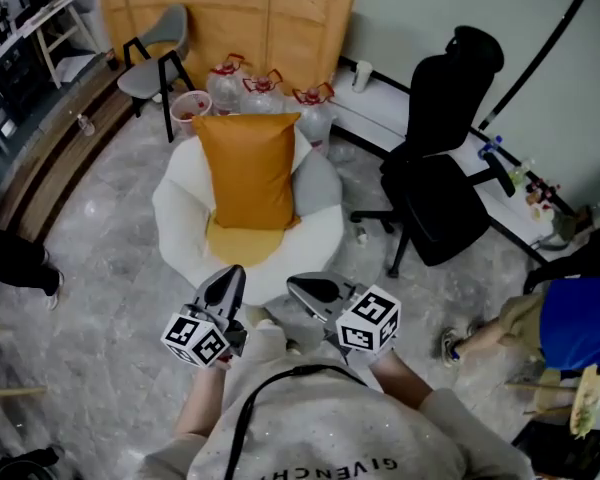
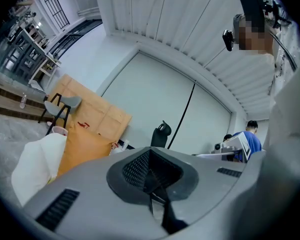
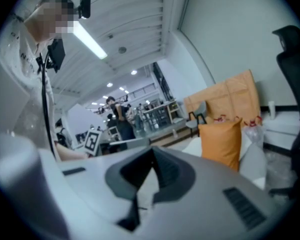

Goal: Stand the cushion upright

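An orange cushion (image 1: 248, 169) stands upright on a white round seat (image 1: 180, 230), leaning back against its rest; a yellow cushion (image 1: 242, 242) lies flat below it. The orange cushion (image 2: 82, 149) shows at the lower left of the left gripper view, and the same cushion (image 3: 221, 142) shows to the right in the right gripper view. My left gripper (image 1: 226, 280) and right gripper (image 1: 308, 289) are both shut and empty. They hang side by side close to my chest, short of the seat's near edge, well away from the cushion.
A black office chair (image 1: 442, 153) stands to the right of the seat. Several water jugs (image 1: 263, 90) and a tall cardboard sheet (image 1: 230, 18) are behind it, with a grey chair (image 1: 158, 56) at back left. A person in blue (image 1: 570, 318) sits at the right edge.
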`<state>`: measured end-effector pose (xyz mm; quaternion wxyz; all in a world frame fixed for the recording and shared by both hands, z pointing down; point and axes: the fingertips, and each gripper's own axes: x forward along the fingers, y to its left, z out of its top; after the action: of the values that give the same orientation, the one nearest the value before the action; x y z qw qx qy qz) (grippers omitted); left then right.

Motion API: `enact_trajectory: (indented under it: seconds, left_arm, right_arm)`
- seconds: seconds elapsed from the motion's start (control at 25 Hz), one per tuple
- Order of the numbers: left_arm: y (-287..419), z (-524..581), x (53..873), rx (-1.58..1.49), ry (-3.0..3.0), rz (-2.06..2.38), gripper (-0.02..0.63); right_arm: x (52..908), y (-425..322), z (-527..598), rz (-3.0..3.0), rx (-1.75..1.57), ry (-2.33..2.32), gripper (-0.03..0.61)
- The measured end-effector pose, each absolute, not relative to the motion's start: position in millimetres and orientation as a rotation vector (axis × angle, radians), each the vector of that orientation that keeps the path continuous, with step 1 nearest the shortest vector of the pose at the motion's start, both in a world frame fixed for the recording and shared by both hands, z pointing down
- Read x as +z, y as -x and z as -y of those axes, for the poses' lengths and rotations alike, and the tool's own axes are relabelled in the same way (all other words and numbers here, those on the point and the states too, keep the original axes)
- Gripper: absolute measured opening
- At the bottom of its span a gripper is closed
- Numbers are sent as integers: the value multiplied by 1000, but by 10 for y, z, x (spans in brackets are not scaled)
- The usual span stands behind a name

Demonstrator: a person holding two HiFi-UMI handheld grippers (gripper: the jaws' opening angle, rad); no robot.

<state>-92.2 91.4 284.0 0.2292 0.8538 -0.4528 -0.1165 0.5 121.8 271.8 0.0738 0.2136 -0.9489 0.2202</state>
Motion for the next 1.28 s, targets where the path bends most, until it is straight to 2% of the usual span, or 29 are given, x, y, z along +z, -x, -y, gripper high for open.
enact_trajectory:
  seconds: [1.28]
  left_arm:
    - [961, -1279, 2720, -310, -2324, 1245, 25]
  right_arm:
    - [2695, -72, -1524, 2859, 686, -639, 17]
